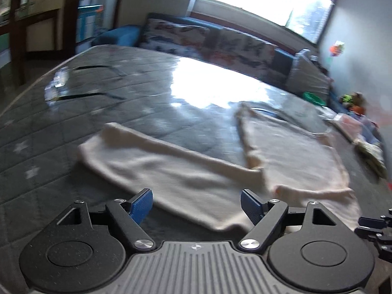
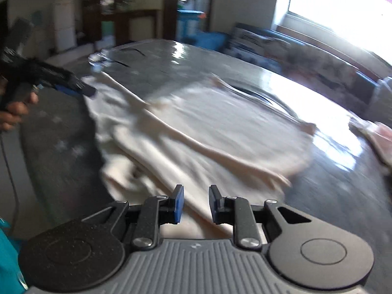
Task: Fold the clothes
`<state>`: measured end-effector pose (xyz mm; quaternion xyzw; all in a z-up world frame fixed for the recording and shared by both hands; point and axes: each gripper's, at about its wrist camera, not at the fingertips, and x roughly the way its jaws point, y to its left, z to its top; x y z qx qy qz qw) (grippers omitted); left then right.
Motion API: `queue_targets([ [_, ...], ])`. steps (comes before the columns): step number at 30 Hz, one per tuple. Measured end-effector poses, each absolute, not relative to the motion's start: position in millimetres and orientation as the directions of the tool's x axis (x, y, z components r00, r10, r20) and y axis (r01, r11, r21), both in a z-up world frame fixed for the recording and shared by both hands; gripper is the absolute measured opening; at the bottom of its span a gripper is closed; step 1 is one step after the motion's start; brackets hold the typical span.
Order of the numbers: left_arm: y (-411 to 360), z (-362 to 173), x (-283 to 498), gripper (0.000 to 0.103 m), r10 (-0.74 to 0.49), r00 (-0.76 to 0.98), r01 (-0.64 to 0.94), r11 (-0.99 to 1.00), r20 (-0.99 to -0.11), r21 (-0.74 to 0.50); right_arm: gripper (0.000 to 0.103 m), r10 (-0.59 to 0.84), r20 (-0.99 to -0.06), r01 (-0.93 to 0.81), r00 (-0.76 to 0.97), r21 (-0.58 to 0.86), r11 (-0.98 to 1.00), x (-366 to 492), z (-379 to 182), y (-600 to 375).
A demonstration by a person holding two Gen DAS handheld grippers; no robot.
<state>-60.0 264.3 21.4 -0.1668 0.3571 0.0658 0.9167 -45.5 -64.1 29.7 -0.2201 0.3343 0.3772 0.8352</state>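
- Your cream garment lies spread on the grey quilted bed, with one long sleeve stretched out to your left and the body further right; part of it already looks doubled over, so you seem to be mid-fold, between grasps.
- Your left gripper hovers over the near hem with its blue fingers wide apart, holding nothing.
- Your right gripper sits low over the near edge of the cloth, its fingers parted by a narrower gap with fabric showing behind it; no pinch is visible.
- Both views are motion-blurred, so seams are hard to read.
- Next, you probably need to pick a clean edge with each gripper, pinch one layer only, then carry it across evenly.
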Motion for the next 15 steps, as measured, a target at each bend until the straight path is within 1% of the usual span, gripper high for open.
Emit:
queue_targets([
  [2,249.6,24.2,-55.6,0.082,-0.046,0.742,-0.185,0.945,-0.669,-0.27,0.021,0.44,-0.726,-0.759,0.529,-0.174,0.627,-48.4,28.2,-76.2],
  [6,220.1,26.8,-46.4,0.081,-0.12,0.736,-0.09,0.958,-0.666,-0.271,0.021,0.392,-0.732,-0.749,0.558,-0.24,0.618,-50.2,22.6,-87.3],
  [10,199.0,23.5,-36.5,0.08,-0.161,0.718,-0.039,0.962,-0.677,-0.27,0.02,0.377,-0.719,-0.765,0.584,-0.332,0.552,-58.5,14.1,-84.3],
  [13,188.0,19.7,-31.1,0.08,-0.179,0.704,-0.016,0.963,-0.687,-0.268,0.02,0.374,-0.709,-0.767,0.597,-0.369,0.525,-61.1,9.7,-78.7],
  [15,182.3,17.7,-28.8,0.08,-0.188,0.695,-0.004,0.964,-0.694,-0.265,0.008,0.37,-0.696,-0.759,0.616,-0.396,0.517,-63.5,7.1,-77.3],
])
